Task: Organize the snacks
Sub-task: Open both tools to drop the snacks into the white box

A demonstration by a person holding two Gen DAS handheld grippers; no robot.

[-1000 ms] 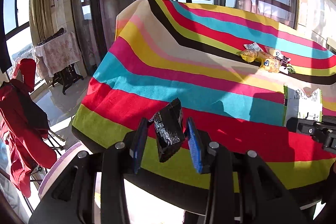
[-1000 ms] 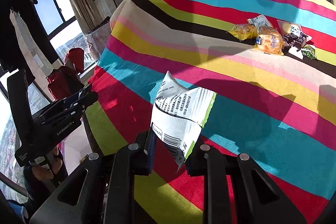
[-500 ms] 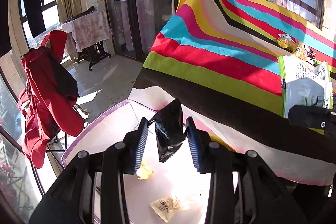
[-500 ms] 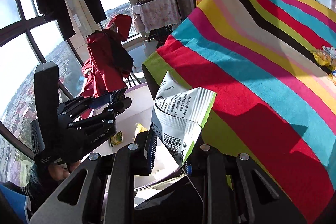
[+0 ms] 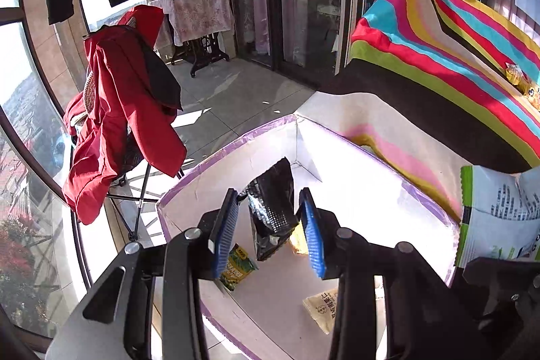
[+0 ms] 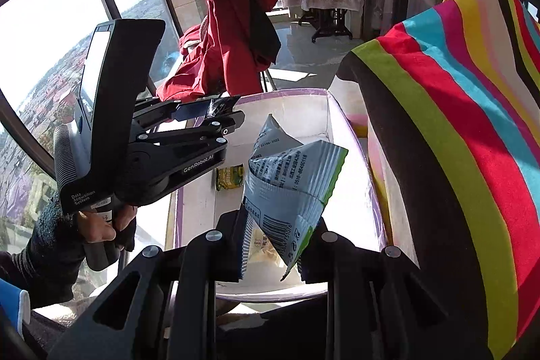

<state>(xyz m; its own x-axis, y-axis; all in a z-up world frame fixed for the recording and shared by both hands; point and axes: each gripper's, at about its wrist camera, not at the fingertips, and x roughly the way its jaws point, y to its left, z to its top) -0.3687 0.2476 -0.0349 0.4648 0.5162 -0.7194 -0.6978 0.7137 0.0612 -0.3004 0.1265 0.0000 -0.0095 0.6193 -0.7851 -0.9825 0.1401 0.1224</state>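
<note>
In the left wrist view the left gripper (image 5: 271, 226) hangs over a white box (image 5: 351, 164) with purple edging that fills the lower centre of the frame. Its jaws are spread, and a black packet (image 5: 273, 208) stands between the blue pads (image 5: 225, 230) (whether either pad touches it cannot be told). On the box floor lie a green packet (image 5: 238, 267) at lower centre and a tan packet (image 5: 320, 306) to its right.

In the right wrist view the right gripper (image 6: 275, 253) is clamped on a white bag (image 6: 290, 188) with a green edge and a barcode, held at centre frame above the same box (image 6: 287, 105). The left gripper (image 6: 189, 137) reaches in from the left, over the box rim.

The striped cloth (image 5: 449, 56) on the desk fills the right of both views; more snacks (image 5: 521, 81) lie on it at the far right edge of the left view.
</note>
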